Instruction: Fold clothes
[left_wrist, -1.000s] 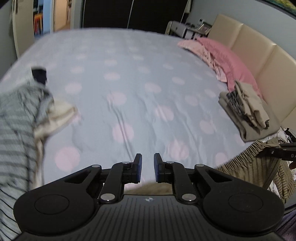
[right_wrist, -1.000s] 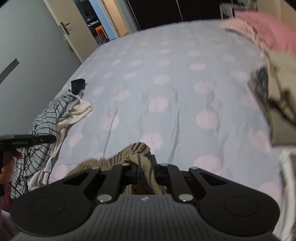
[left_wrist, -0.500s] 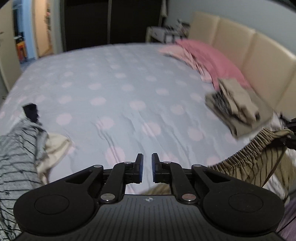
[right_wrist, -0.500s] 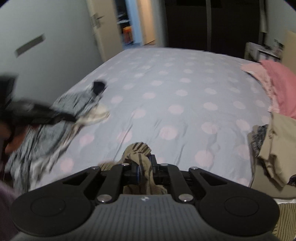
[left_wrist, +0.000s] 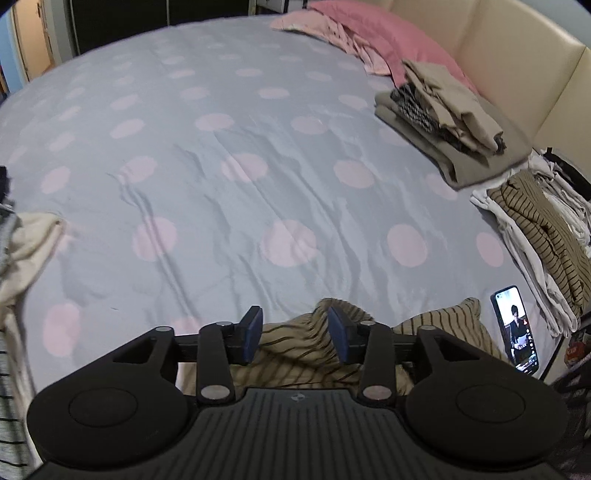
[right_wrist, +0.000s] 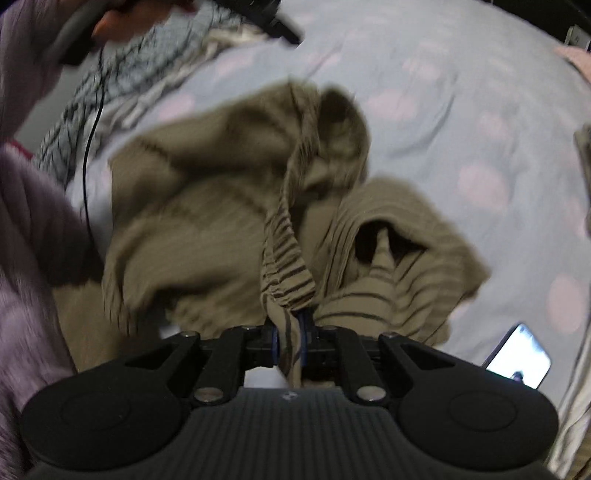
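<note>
An olive garment with dark stripes (right_wrist: 221, 206) lies crumpled on the near edge of the bed. My right gripper (right_wrist: 290, 332) is shut on its gathered waistband, which runs up and away from the pads. In the left wrist view the same garment (left_wrist: 295, 354) bunches under and between the pads of my left gripper (left_wrist: 294, 321). Those jaws are opening, and the blue pads stand clear of the cloth. A person's purple sleeve (right_wrist: 29, 221) fills the left of the right wrist view.
The bed has a grey sheet with pink dots (left_wrist: 258, 147). A folded stack (left_wrist: 443, 122) sits by the pink pillows (left_wrist: 369, 37). Unfolded clothes (left_wrist: 535, 229) are heaped at the right edge, a lit phone (left_wrist: 515, 328) lies near them, and cream cloth (left_wrist: 26, 243) lies at the left.
Both grippers have come down toward the bed. The left jaws have spread apart from nearly shut. The striped garment, hanging stretched before, now lies crumpled on the sheet.
</note>
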